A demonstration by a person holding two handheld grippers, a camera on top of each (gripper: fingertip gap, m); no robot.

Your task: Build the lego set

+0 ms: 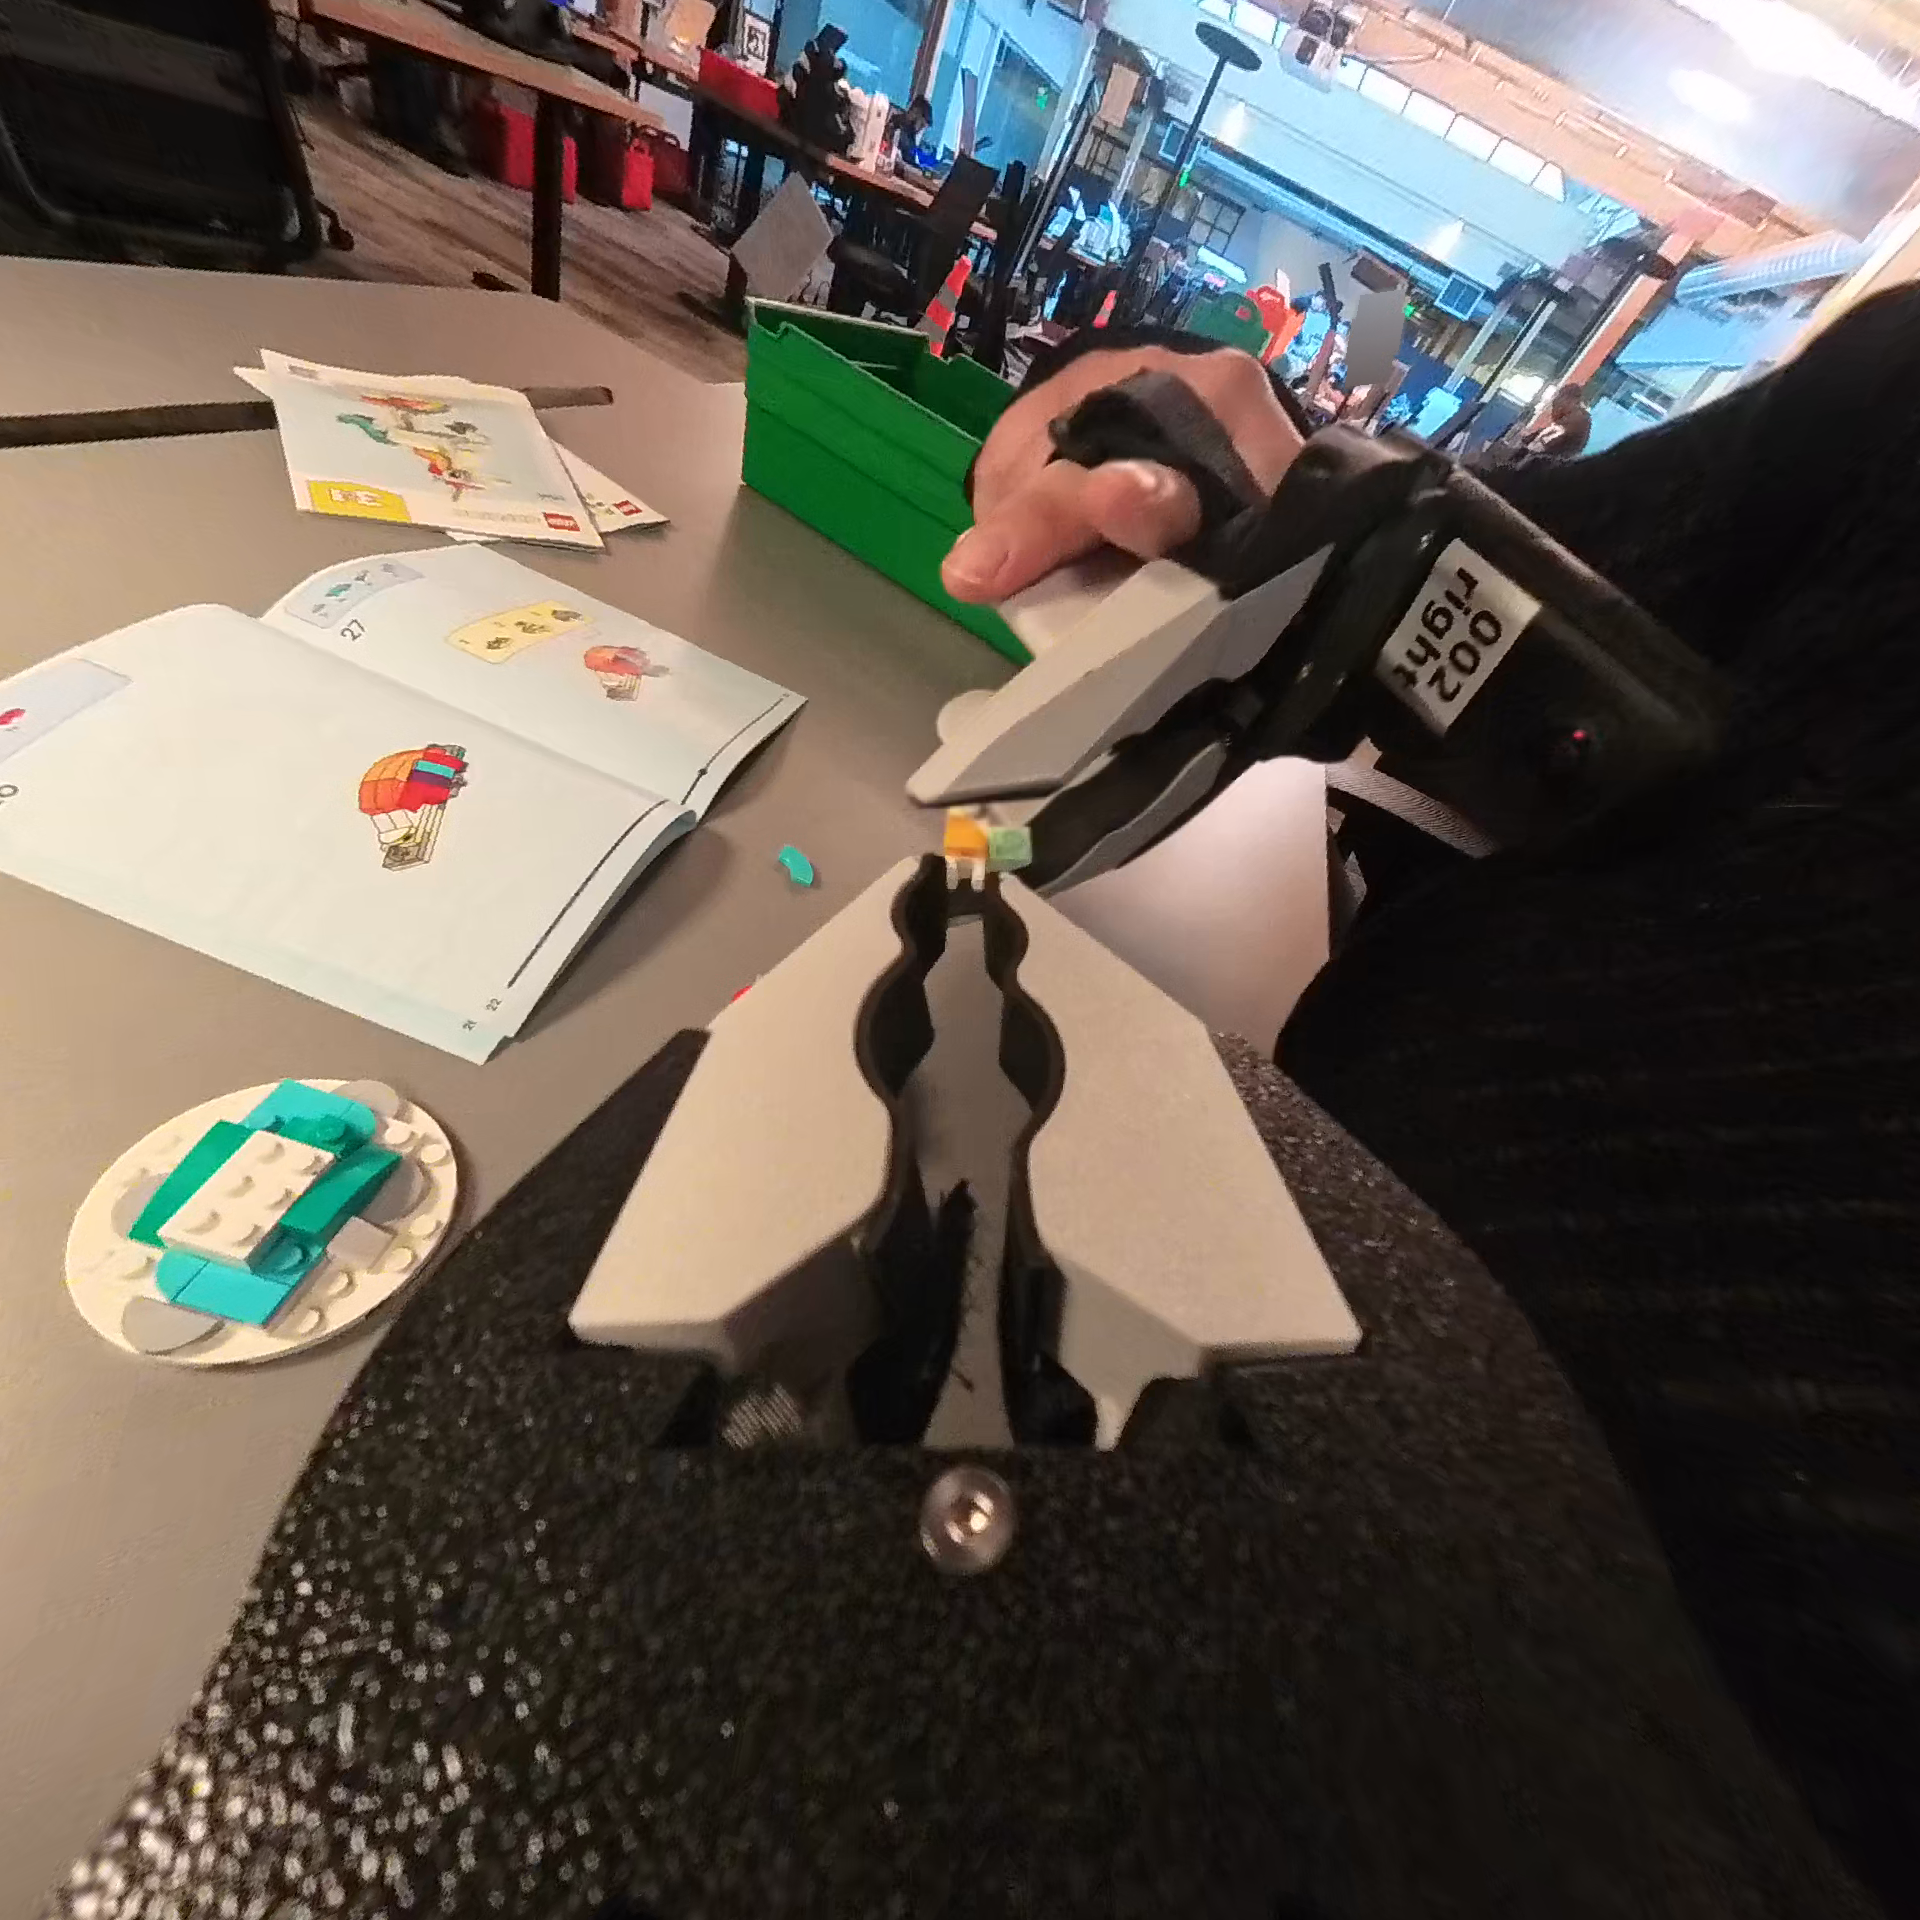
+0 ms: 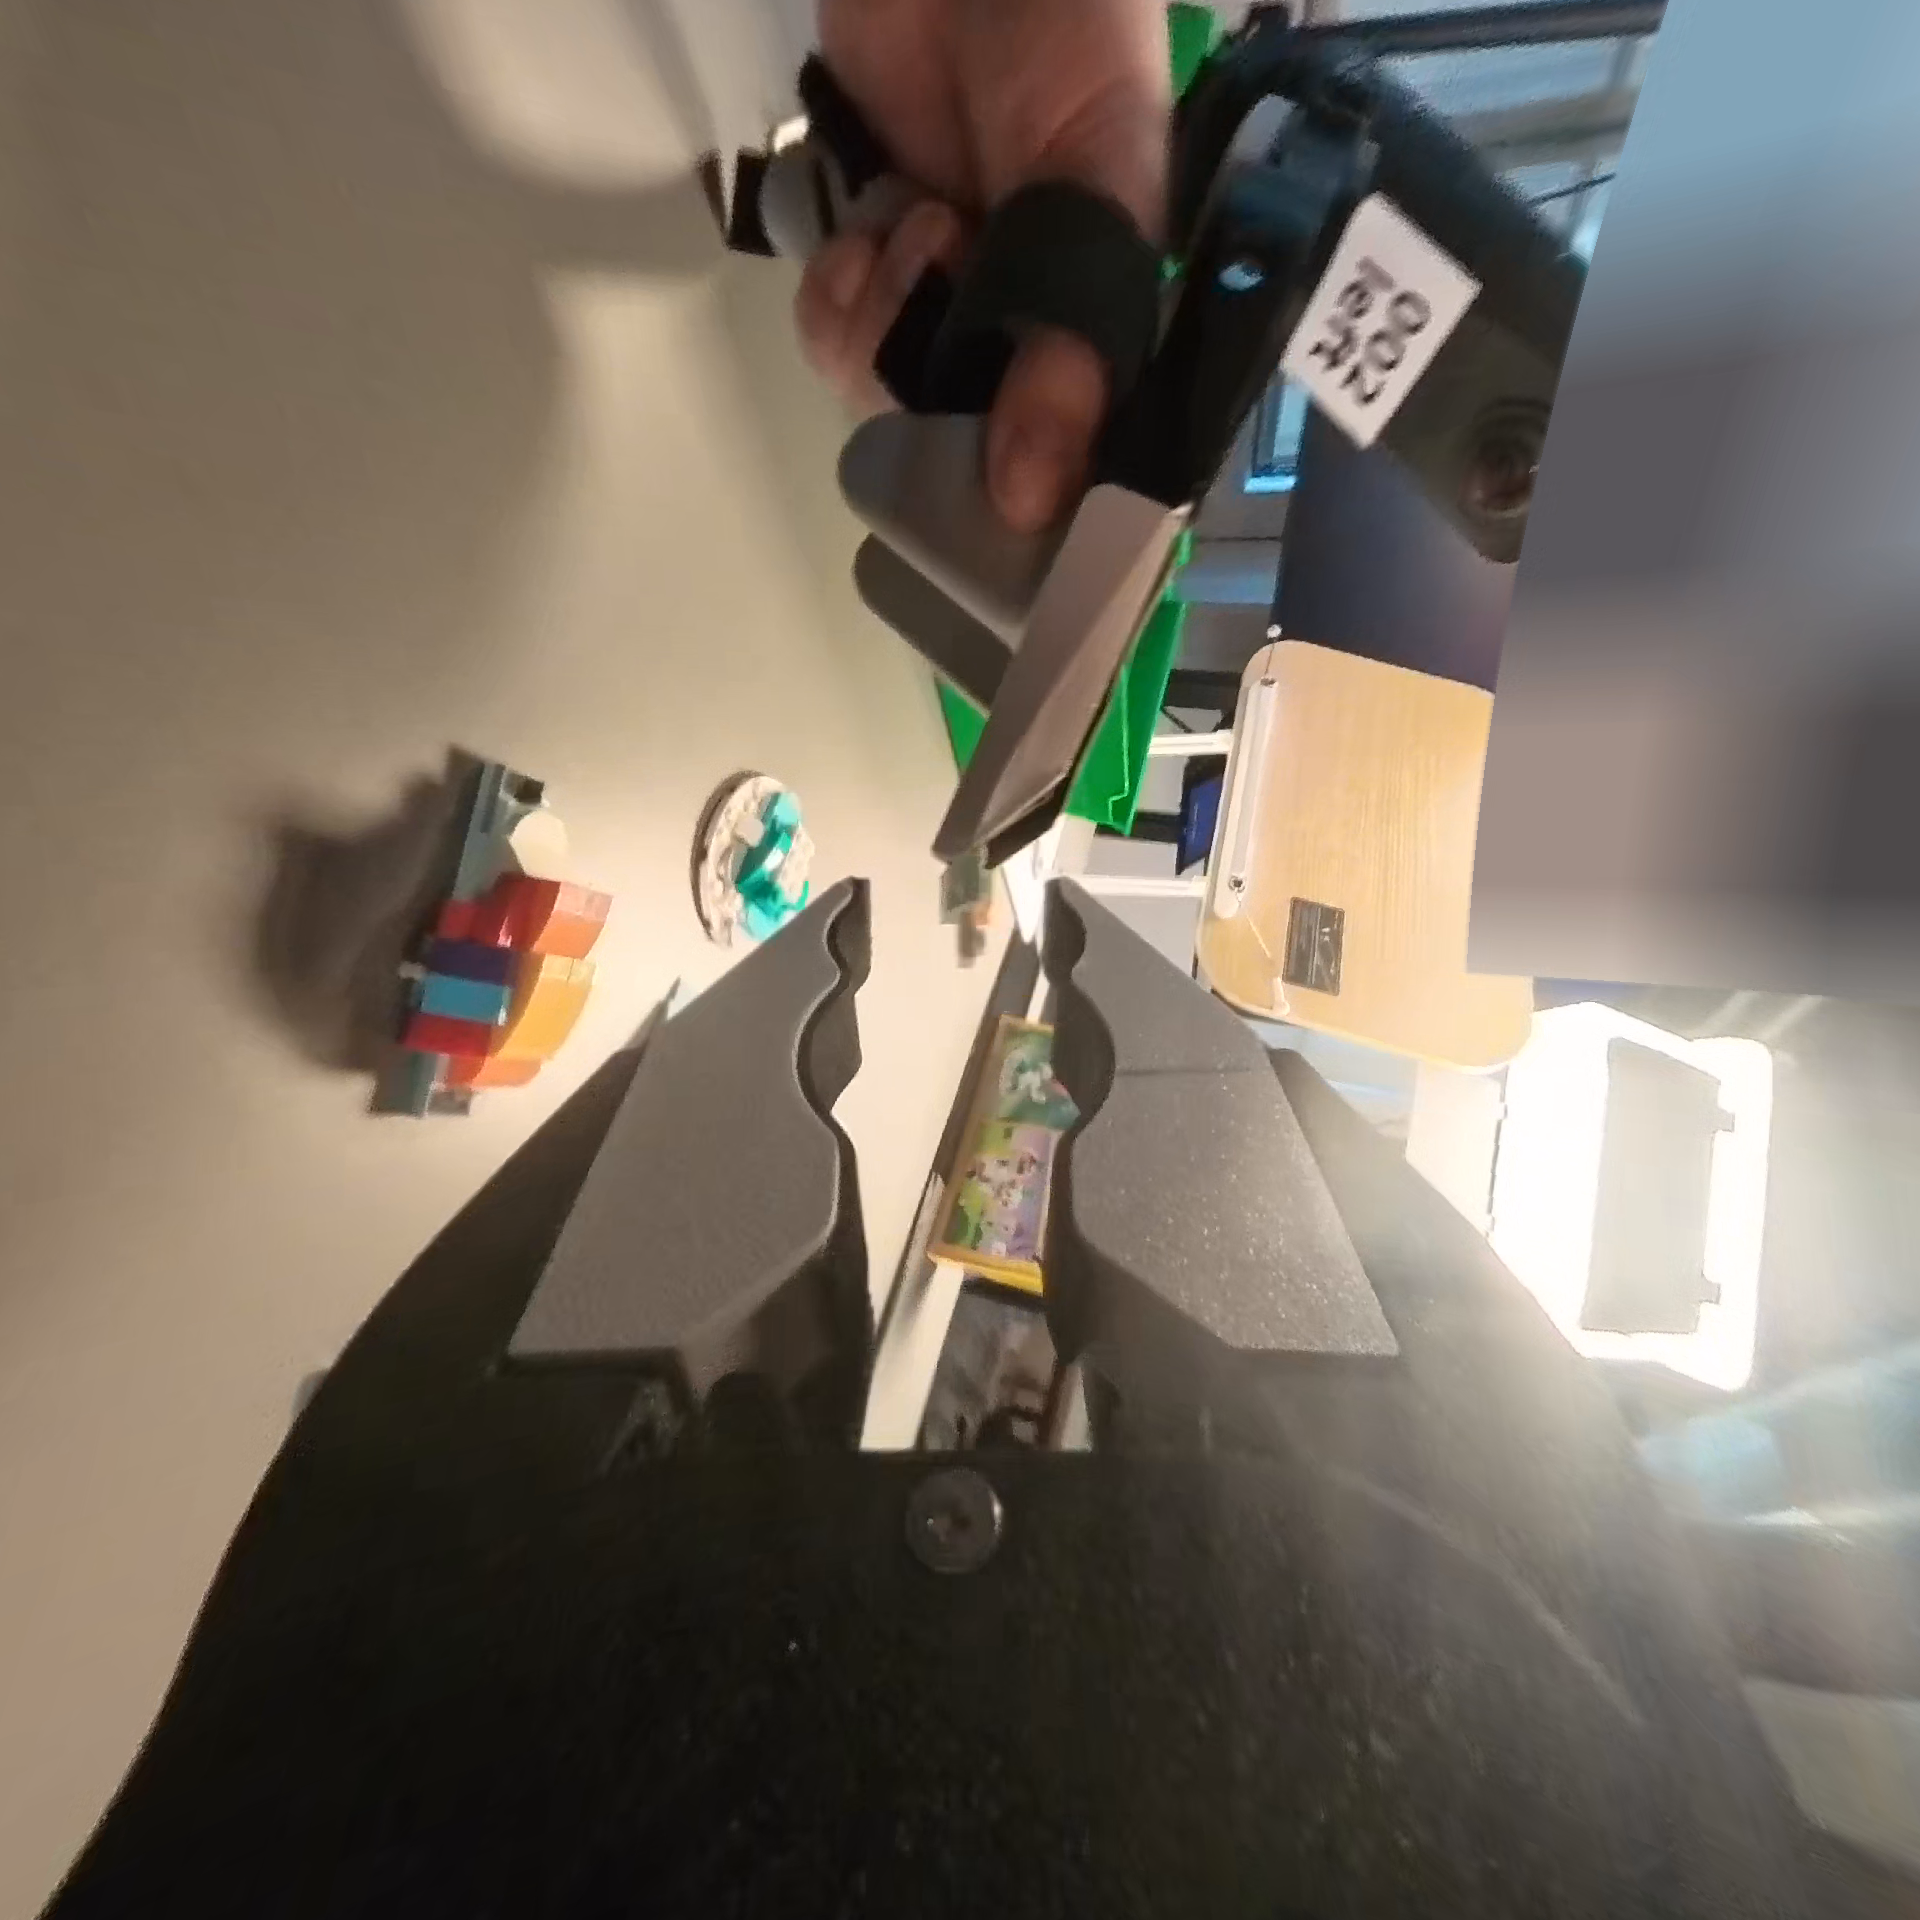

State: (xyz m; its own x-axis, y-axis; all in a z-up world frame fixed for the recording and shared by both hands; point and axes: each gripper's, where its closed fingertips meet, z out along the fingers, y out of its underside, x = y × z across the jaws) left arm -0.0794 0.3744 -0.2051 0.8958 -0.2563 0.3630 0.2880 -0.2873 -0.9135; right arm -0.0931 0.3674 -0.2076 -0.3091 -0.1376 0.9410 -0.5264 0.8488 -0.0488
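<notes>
While the left tongs [image 1: 958, 878] are pressed together on the small sub-assembly [image 1: 971, 840], an orange, white and pale green cluster held in the air above the bench [image 1: 156, 1507], we judge the step in hand to be a mid-air handover or join. The right tongs [image 2: 956, 914] are spread, with the cluster sitting in the gap between their 2 tips. We cannot tell whether either right tip touches it.

To do this well, we would keep the left pinch firm and steady, since the cluster is tiny and only its lower end is gripped. We would square the right tongs to the faces of the green end and avoid meeting it at a slant, because a skewed squeeze could pop the bricks apart or flick them out. We would bring the right tips together slowly, and not ease the left pinch until the right one plainly bears on the bricks.

If the piece does fall, it is likely to land near the bench edge close to the person's dark sleeve [image 1: 1662, 1143], so working a little farther over the bench would be safer.

The other parts are well apart from the tongs. The round white plate [image 1: 260, 1226] with teal bricks lies on the bench to the left, and 1 loose teal curved piece [image 1: 798, 864] lies beside the open instruction booklet [image 1: 364, 790]. The colourful build [image 2: 488, 977] lies beyond the plate, and the green bin [image 1: 862, 457] stands behind.
</notes>
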